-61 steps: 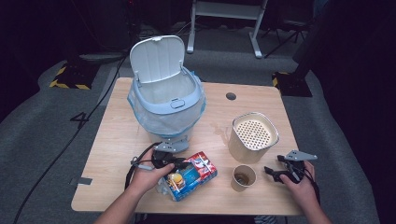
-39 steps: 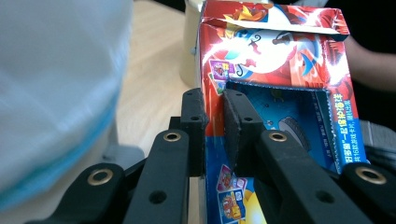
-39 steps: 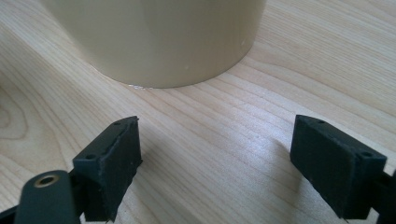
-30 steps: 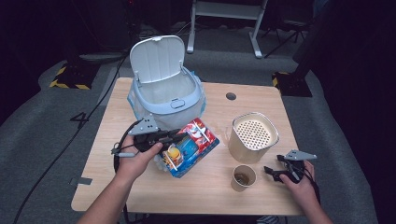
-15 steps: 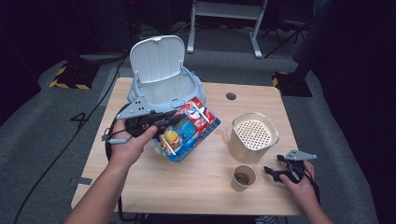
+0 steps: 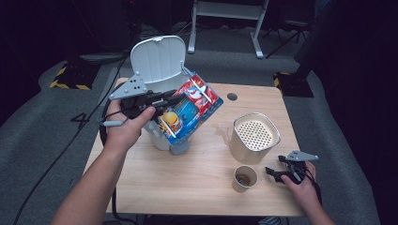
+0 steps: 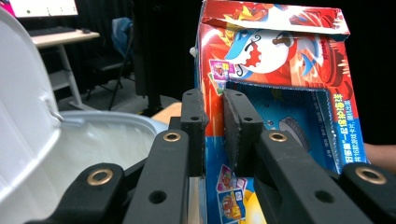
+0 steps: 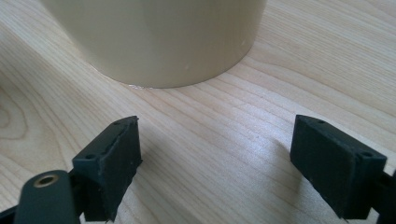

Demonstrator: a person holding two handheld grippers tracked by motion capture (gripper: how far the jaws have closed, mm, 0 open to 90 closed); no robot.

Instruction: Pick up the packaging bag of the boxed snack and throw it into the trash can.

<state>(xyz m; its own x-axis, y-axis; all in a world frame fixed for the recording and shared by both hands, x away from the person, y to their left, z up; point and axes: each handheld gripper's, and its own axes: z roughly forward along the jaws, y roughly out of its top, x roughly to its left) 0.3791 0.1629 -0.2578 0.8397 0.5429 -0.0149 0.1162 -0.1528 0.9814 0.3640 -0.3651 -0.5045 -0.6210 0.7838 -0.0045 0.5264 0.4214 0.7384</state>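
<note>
- Evidently the work in hand was throwing away packaging: at the table's (image 6: 197,187) far-left corner stood a small white bin (image 6: 159,133) with its flip lid (image 6: 157,58) tipped back, so the mouth lay open to receive rubbish.
- Over that bin the left gripper (image 6: 162,101) pinched one wall of an empty red-and-blue snack carton (image 6: 190,110); in the left gripper view its pads (image 7: 194,126) pressed on the cardboard edge from both sides, with the bin's white liner (image 7: 93,140) just beneath.
- That carton (image 7: 280,84) hung tilted in the air above the bin's front rim, off the tabletop, likely so that it could slide in once let go; its cut-out window faced the camera.
- Right of the middle stood a beige cylindrical container with a perforated top (image 6: 255,137), apart from the bin, and played no part.
- Near the front edge sat a small paper cup (image 6: 245,178) with a dark residue inside, probably the next thing to bin.
- At the front-right corner the right gripper (image 6: 277,172) rested low on the wood, jaws spread wide and holding nothing; in the right gripper view the cup's base (image 8: 159,42) stood just ahead of the gap, which suggested that hand waited in readiness.
</note>
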